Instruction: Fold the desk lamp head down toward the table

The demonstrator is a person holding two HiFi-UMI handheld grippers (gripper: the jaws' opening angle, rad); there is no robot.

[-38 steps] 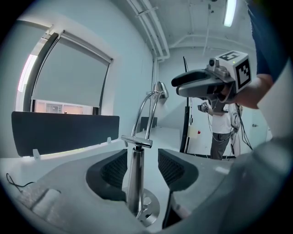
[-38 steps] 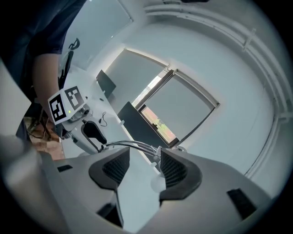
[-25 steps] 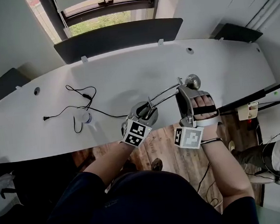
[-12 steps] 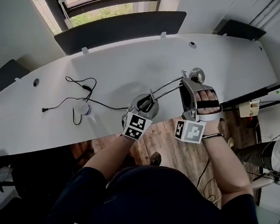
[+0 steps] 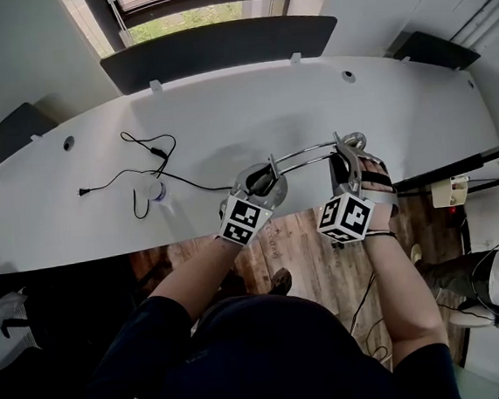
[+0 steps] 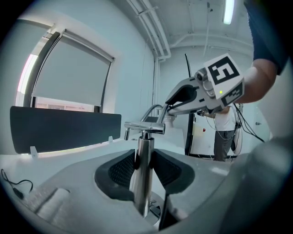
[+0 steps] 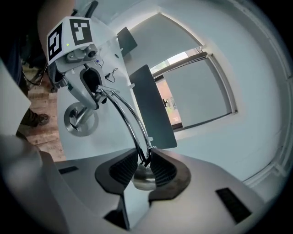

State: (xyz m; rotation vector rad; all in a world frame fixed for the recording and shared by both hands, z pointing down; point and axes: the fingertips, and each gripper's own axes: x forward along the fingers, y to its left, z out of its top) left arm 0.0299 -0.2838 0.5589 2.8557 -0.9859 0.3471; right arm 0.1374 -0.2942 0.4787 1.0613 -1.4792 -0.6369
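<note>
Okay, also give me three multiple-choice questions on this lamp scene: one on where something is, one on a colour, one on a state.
1. In the head view, where does the black cable lie from the lamp base?
A. to its left
B. to its right
C. on top of it

2. What colour is the desk top?
A. black
B. white
C. wood brown

3. The left gripper has its fingers:
A. wide apart over bare desk
B. pressed on the lamp post
C. holding the cable

Answers:
1. A, the cable sprawls left of the base.
2. B, the top is plain white.
3. B, both pads pinch the upright chrome post.
</note>
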